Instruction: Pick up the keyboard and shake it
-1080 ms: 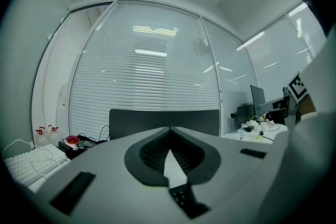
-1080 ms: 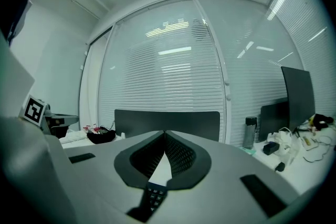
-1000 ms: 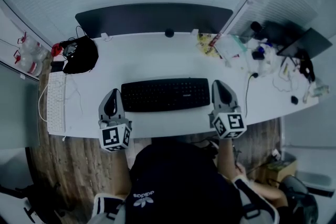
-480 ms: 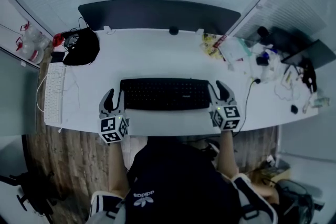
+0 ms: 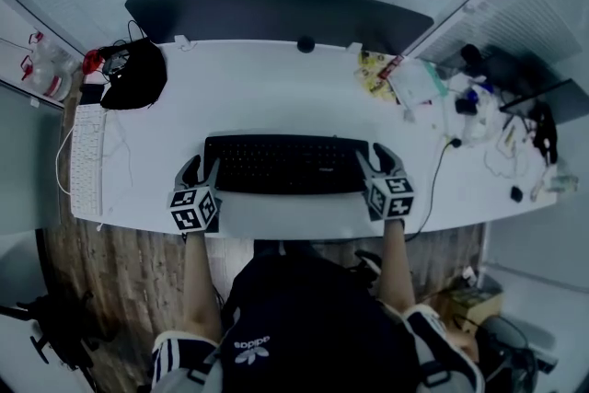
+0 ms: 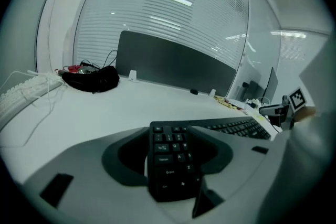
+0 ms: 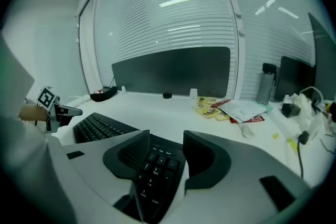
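Note:
A black keyboard point(image 5: 285, 164) lies flat across the middle of the white desk point(image 5: 276, 87). My left gripper point(image 5: 202, 168) sits at the keyboard's left end and my right gripper point(image 5: 375, 159) at its right end. Both sets of jaws are opening. In the left gripper view the left gripper point(image 6: 170, 139) has the keyboard's point(image 6: 170, 165) end showing between its spread jaws, with a gap beside it. In the right gripper view the keyboard's point(image 7: 100, 126) number-pad end shows between the right gripper's point(image 7: 164, 139) jaws. Neither pair of pads visibly presses on it.
A white keyboard point(image 5: 89, 163) and a black bundle with cables point(image 5: 133, 87) lie at the desk's left. A dark partition point(image 5: 276, 14) runs along the back. Papers and packets point(image 5: 396, 74), a bottle point(image 7: 266, 84) and cables point(image 5: 442, 152) crowd the right side.
Both grippers moved forward from the desk's front edge to the keyboard's two ends. Their jaws went from shut to spread apart.

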Tool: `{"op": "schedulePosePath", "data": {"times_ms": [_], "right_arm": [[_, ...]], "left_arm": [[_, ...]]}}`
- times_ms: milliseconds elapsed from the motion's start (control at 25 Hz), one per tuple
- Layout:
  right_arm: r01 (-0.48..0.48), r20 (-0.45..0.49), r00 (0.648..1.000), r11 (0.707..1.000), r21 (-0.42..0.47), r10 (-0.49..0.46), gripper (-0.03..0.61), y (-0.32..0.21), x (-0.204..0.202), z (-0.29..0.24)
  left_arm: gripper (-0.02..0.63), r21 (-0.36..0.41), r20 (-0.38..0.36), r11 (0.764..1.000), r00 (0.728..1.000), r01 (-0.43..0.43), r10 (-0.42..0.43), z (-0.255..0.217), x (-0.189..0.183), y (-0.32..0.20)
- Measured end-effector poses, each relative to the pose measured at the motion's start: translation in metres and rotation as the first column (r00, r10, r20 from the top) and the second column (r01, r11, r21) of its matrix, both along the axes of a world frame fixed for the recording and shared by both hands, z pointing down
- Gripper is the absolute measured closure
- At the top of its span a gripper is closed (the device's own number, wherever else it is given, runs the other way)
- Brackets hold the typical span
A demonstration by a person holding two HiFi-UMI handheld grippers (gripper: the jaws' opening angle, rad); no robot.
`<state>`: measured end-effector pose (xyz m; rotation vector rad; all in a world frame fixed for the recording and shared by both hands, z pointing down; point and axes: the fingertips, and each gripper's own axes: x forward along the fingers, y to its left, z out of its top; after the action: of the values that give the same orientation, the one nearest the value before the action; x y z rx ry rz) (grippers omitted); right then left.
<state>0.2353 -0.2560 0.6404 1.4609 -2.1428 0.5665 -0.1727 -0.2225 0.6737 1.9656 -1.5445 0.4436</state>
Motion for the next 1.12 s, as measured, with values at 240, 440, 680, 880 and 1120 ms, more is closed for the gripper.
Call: {"op": "schedulePosePath", "data": {"times_ms": [240,440,680,880,1120], "right_arm": [[-0.019,-0.005,1.000,0.997,-0.074,0.019,0.396,0.001,0.005,0.025],[-0.030,0.011,0.999,0.992,-0.123,0.032,0.383,0.001,0.003,0.036],[-0.058,0.026,0.998,0.986,-0.157,0.063,0.377,-0.003,0.006,0.043],[-0.092,0.059,0.992,0.967,-0.236,0.109,0.345,-0.003,0.019,0.056],[-0.072,0.261,0.952,0.947,-0.312,0.158,0.377,-0.002,0.011,0.063]], "left_arm": [[0.411,-0.080,-0.025,0.997,1.000,0.000,-0.002,0.025,-0.003,0.002],[0.410,-0.121,-0.056,0.993,0.998,-0.003,-0.004,0.039,-0.002,0.001],[0.399,-0.161,-0.073,0.987,0.997,-0.023,0.011,0.043,-0.002,0.000],[0.400,-0.186,-0.098,0.981,0.995,-0.050,0.032,0.044,0.004,0.001],[0.400,-0.178,-0.071,0.983,0.997,-0.046,0.033,0.044,0.004,0.000]]}}
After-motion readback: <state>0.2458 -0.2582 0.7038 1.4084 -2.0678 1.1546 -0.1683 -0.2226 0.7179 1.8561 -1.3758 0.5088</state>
